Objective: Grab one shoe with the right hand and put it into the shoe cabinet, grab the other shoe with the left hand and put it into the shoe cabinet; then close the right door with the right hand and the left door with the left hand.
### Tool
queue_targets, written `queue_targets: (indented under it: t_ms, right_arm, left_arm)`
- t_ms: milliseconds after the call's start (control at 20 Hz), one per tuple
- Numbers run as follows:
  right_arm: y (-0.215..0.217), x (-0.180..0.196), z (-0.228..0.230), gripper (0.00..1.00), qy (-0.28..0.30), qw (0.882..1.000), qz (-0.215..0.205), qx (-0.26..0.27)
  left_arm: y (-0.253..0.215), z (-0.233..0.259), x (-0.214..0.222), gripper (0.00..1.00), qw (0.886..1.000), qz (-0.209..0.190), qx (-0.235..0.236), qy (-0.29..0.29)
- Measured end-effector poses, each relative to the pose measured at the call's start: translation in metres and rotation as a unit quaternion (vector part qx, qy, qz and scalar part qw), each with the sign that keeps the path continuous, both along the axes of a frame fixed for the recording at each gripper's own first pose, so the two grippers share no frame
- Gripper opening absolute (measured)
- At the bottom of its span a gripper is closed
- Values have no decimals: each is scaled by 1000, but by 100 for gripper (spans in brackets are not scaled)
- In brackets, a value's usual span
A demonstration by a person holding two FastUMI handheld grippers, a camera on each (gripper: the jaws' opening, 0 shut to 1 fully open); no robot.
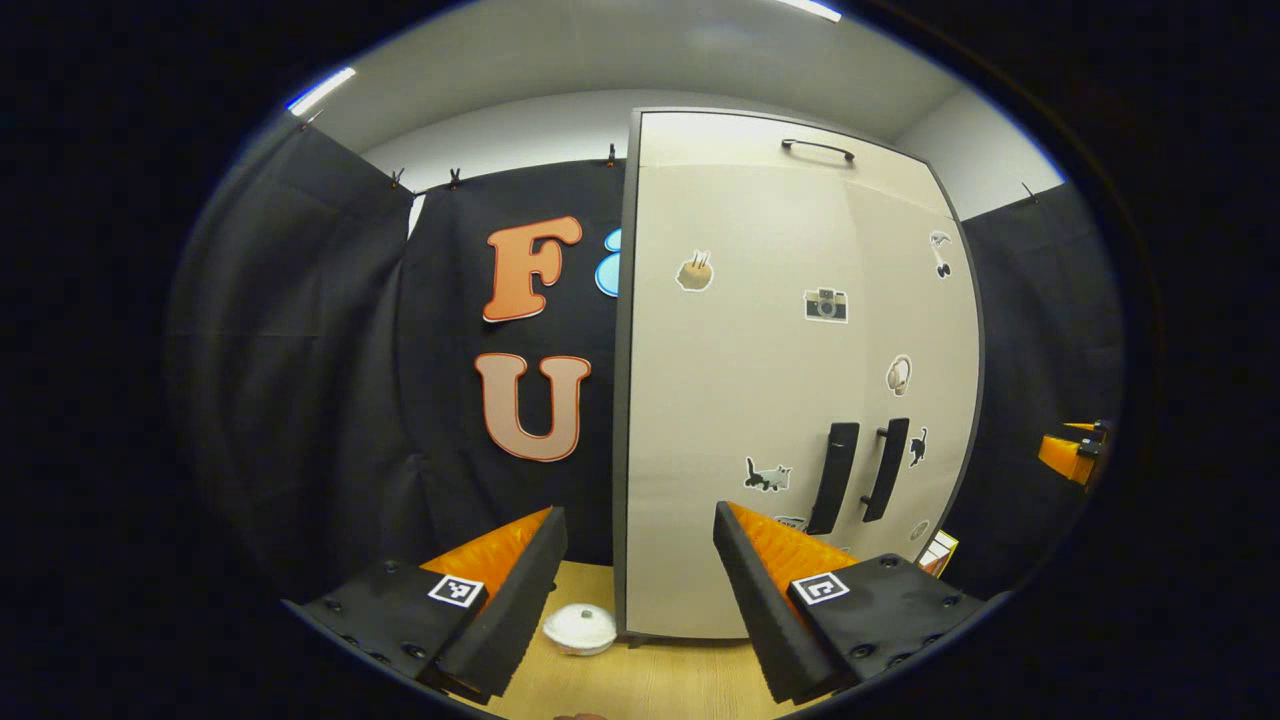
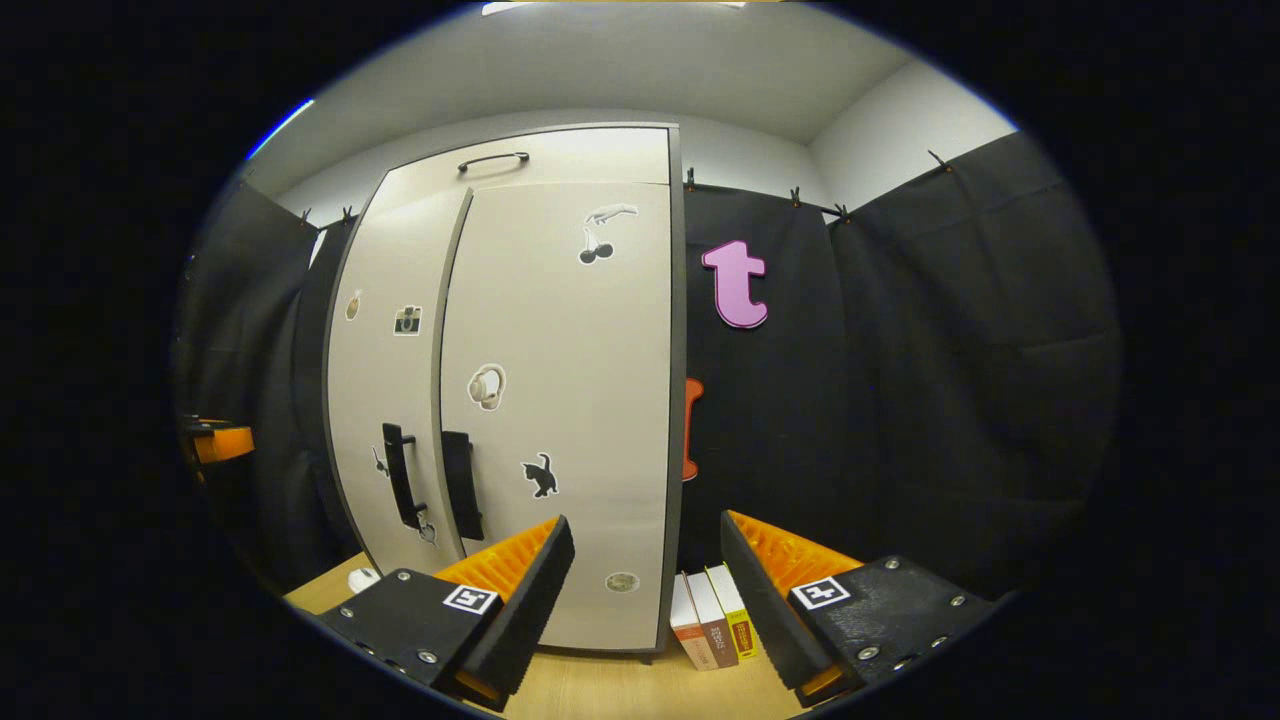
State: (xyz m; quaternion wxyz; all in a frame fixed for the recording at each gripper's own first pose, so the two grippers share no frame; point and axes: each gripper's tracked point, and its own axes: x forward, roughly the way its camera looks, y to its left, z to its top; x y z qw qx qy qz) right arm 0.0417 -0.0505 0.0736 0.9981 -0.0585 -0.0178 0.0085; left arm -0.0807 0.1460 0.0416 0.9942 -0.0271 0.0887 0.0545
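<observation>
Jaws stand wide and empty on both the left gripper and the right gripper. The shoe cabinet stands upright on the wooden table, both doors closed, handles side by side. Books stand just beside it.

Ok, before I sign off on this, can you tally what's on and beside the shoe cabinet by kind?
Cabinet doors: 2
Vertical door handles: 2
Top handle: 1
Books standing beside the cabinet: 3
White round object on the wooden surface at the other side: 1
Total: 9
</observation>
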Motion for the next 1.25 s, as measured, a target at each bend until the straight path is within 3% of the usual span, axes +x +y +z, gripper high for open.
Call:
queue_targets:
  t_ms: [250, 350, 1250]
  right_arm:
    - [-3, -15, 11, 91, -10, 1000, -4, -5]
    - [-3, -19, 12, 91, -13, 1000, -7, -6]
    - [32, -63, 1, 91, -20, 999, -43, -10]
  left_arm:
    - [53, 29, -30, 96, 998, 46, 32, -20]
    - [53, 25, -43, 94, 998, 53, 27, -21]
    - [109, 24, -64, 96, 998, 44, 37, -31]
